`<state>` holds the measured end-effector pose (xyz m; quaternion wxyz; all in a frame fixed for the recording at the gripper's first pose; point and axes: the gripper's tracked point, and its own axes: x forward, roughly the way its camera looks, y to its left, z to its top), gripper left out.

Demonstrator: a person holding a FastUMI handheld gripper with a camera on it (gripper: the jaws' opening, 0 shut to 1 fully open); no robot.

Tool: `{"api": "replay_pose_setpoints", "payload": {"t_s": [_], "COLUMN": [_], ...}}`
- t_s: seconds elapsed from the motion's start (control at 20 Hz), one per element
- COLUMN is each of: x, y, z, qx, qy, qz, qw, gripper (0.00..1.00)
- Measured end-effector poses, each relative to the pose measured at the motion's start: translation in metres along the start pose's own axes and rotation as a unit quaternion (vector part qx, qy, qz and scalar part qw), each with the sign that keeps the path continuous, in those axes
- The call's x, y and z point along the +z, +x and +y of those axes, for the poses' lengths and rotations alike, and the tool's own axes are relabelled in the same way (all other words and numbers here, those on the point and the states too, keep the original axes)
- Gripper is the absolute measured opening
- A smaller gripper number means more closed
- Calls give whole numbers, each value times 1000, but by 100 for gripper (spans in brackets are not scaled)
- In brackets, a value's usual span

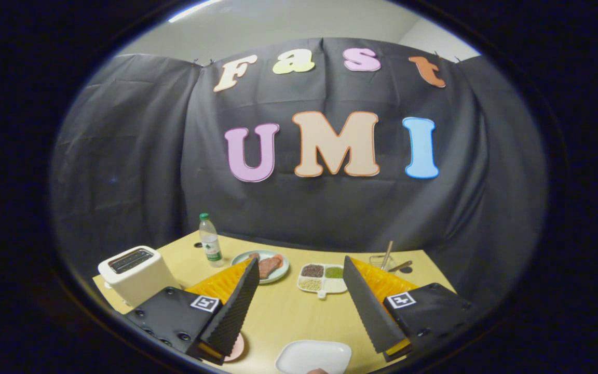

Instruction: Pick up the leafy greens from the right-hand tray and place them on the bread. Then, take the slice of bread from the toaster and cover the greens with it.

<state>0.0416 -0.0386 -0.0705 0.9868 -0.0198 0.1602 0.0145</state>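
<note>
— Where are we looking from?
— We ride on the gripper, high above the near edge of the table, facing forward along its two spread fingers toward the far black wall.
— How near?
— The toaster sits close beside us.

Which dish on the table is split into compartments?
The white divided tray beyond the open gripper, holding grains; the green plate and near white plate are undivided.

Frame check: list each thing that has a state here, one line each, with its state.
gripper: open, nothing between the fingers
toaster: upright, slots face up, contents hard to tell
water bottle: upright, capped
round plate: holds reddish food
divided tray: compartments filled
white tray: nearest the fingers, mostly bare
</note>
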Motion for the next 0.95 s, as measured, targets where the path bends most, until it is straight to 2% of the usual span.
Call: {"api": "replay_pose_setpoints", "payload": {"t_s": [0.3,0.95], "x": [38,55], "y": [2,5], "z": [-18,-26], "qx": [-18,-24], "qy": [-6,15], "qz": [-44,-67], "qw": [999,997], "gripper": [100,100]}}
